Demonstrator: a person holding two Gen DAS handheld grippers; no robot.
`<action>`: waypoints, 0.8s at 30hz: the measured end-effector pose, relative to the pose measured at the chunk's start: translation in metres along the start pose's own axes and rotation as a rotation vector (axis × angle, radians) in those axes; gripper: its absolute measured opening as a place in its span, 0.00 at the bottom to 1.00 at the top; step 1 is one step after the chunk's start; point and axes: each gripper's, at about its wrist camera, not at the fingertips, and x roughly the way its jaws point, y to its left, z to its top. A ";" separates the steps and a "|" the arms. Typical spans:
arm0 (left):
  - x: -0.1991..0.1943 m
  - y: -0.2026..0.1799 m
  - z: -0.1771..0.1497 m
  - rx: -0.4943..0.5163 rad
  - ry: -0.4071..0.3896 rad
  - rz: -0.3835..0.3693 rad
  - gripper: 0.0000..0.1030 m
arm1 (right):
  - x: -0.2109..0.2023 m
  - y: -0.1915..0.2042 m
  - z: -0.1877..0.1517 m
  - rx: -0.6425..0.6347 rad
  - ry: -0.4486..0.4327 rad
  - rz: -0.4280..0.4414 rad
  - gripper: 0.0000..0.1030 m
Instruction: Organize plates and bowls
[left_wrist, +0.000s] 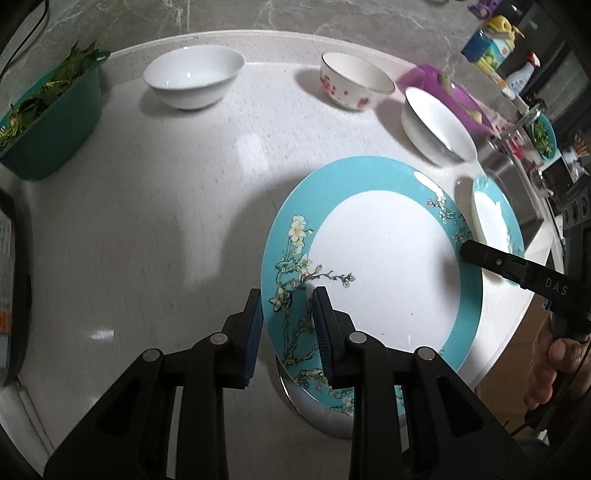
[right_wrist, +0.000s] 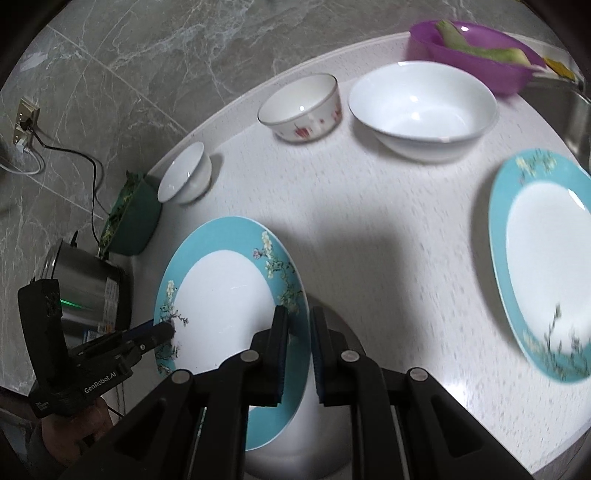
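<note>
A large turquoise-rimmed floral plate (left_wrist: 384, 269) is held tilted above the white counter by both grippers. My left gripper (left_wrist: 286, 321) is shut on its near rim; it also shows in the right wrist view (right_wrist: 162, 330). My right gripper (right_wrist: 299, 332) is shut on the opposite rim of the same plate (right_wrist: 225, 291); one of its fingers (left_wrist: 480, 253) shows in the left wrist view. A second turquoise plate (right_wrist: 543, 258) lies flat on the counter to the right. Three bowls stand at the back: a small white bowl (right_wrist: 186, 175), a red-flowered bowl (right_wrist: 301, 109) and a large white bowl (right_wrist: 421, 109).
A green basket of leafy greens (left_wrist: 48, 118) stands at the left edge. A purple bowl with vegetables (right_wrist: 476, 51) is at the back right beside a steel sink (right_wrist: 557, 107). A steel pot (right_wrist: 85, 288) sits at the left. The counter edge (left_wrist: 517, 325) runs close on the right.
</note>
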 end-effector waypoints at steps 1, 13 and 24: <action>0.001 -0.003 -0.007 0.002 0.004 0.005 0.24 | -0.001 -0.003 -0.006 -0.001 0.003 -0.003 0.14; 0.027 -0.022 -0.044 0.037 0.037 0.048 0.24 | 0.006 -0.024 -0.044 -0.008 0.030 -0.039 0.15; 0.035 -0.036 -0.046 0.113 0.010 0.120 0.24 | 0.012 -0.017 -0.054 -0.100 0.016 -0.106 0.18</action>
